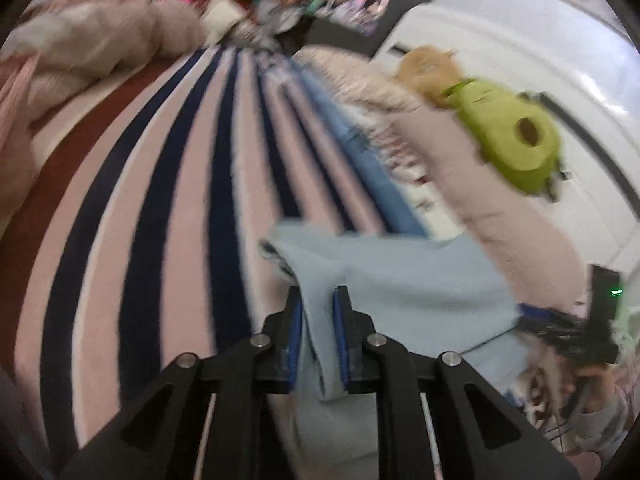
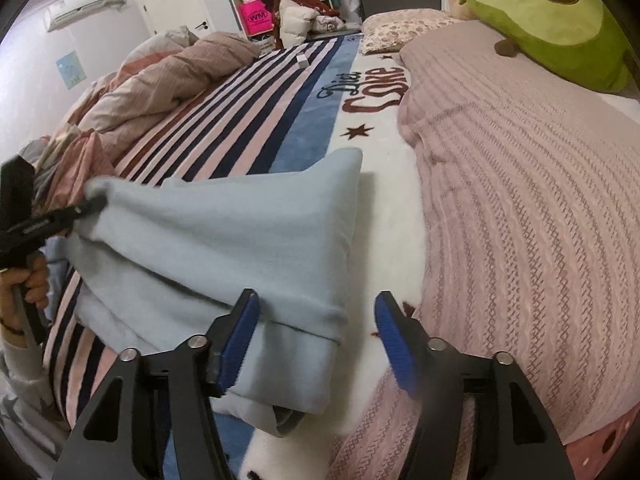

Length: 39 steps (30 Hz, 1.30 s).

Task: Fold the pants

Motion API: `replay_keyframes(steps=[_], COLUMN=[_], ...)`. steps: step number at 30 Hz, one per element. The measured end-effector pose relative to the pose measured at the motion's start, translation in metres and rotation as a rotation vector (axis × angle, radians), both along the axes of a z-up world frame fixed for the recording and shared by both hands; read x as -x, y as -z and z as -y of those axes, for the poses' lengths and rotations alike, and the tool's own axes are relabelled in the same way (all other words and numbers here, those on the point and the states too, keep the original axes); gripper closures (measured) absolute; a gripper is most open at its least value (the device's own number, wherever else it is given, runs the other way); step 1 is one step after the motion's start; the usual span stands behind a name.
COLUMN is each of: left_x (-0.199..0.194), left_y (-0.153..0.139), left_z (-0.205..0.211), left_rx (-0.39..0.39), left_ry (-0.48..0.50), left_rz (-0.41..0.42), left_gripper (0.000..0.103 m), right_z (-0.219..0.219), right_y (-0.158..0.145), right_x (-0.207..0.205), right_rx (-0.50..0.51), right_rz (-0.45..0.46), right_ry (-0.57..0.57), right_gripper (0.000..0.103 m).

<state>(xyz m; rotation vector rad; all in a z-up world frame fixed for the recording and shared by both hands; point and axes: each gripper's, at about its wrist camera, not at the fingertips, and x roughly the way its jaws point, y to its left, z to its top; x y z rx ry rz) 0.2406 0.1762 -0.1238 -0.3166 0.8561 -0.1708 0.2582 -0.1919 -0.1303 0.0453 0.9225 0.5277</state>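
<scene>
This is a bedroom in a home. A bed [image 2: 280,92] fills most of both views, covered with a striped blanket [image 2: 224,128] in navy, pink and brown. A rumpled pink duvet [image 2: 160,76] lies heaped at the upper left of the right wrist view, a pink knitted throw [image 2: 520,184] spreads across the right side, and a patterned pillow [image 2: 404,28] sits near the top. A green avocado plush toy [image 2: 560,20] rests at the upper right. On the wall at the upper left hangs an air conditioner [image 2: 80,6] beside a white door [image 2: 176,0], and cluttered shelves with piled clothes [image 2: 300,4] stand at the top centre.
</scene>
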Motion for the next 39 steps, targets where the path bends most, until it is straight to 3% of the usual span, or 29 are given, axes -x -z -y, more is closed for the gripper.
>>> replay_keyframes(steps=[1, 5, 7, 8, 9, 13, 17, 20, 21, 22, 23, 27, 33, 39], left_x=[0.0, 0.012, 0.015, 0.013, 0.011, 0.003, -0.002, -0.004, -0.005, -0.006, -0.007, -0.004, 0.015, 0.039], left_y=[0.007, 0.013, 0.008, 0.009, 0.012, 0.032, 0.04, 0.042, 0.041, 0.041, 0.042, 0.037, 0.0, -0.032], left_z=[-0.002, -0.012, -0.017, -0.019, -0.018, 0.002, 0.02, 0.029, 0.033, 0.036, 0.038, 0.044, 0.065, 0.079], left_rx=[-0.031, -0.034, 0.047, 0.122, 0.168, 0.227, 0.206, 0.226, 0.218, 0.22, 0.227, 0.192, 0.063, -0.004], left_ry=[-0.007, -0.056, -0.031, -0.002, 0.018, 0.088, 0.109, 0.108, 0.11, 0.115, 0.115, 0.108, 0.138, 0.158], left_rz=[-0.029, -0.027, 0.006, 0.003, -0.007, -0.075, -0.068, -0.068, -0.065, -0.063, -0.068, -0.058, 0.055, 0.135], left_gripper=[0.088, 0.046, 0.034, 0.028, 0.028, 0.028, 0.028, 0.029, 0.033, 0.045, 0.056, 0.081, 0.086, 0.086], right_z=[-0.001, -0.002, -0.005, -0.007, -0.009, -0.019, -0.023, -0.026, -0.026, -0.025, -0.024, -0.021, -0.019, -0.015], right_y=[0.0, -0.003, -0.002, 0.0, 0.003, 0.019, 0.031, 0.035, 0.035, 0.035, 0.034, 0.028, 0.007, -0.014], right_x=[0.0, -0.004, -0.011, -0.015, -0.019, -0.027, -0.029, -0.031, -0.031, -0.03, -0.03, -0.024, -0.013, 0.007], right_rx=[-0.003, -0.046, -0.061, -0.068, -0.075, -0.085, -0.106, -0.12, -0.12, -0.126, -0.138, -0.165, -0.178, -0.185], right_rz=[0.0, -0.004, -0.017, -0.028, -0.047, -0.129, -0.16, -0.163, -0.159, -0.156, -0.157, -0.144, -0.1, -0.076], right_ry=[-0.002, 0.002, -0.001, -0.004, -0.01, -0.035, -0.035, -0.039, -0.038, -0.037, -0.039, -0.052, -0.072, -0.085], right_gripper=[0.038, 0.036, 0.036, 0.036, 0.036, 0.033, 0.033, 0.042, 0.048, 0.059, 0.064, 0.077, 0.081, 0.082])
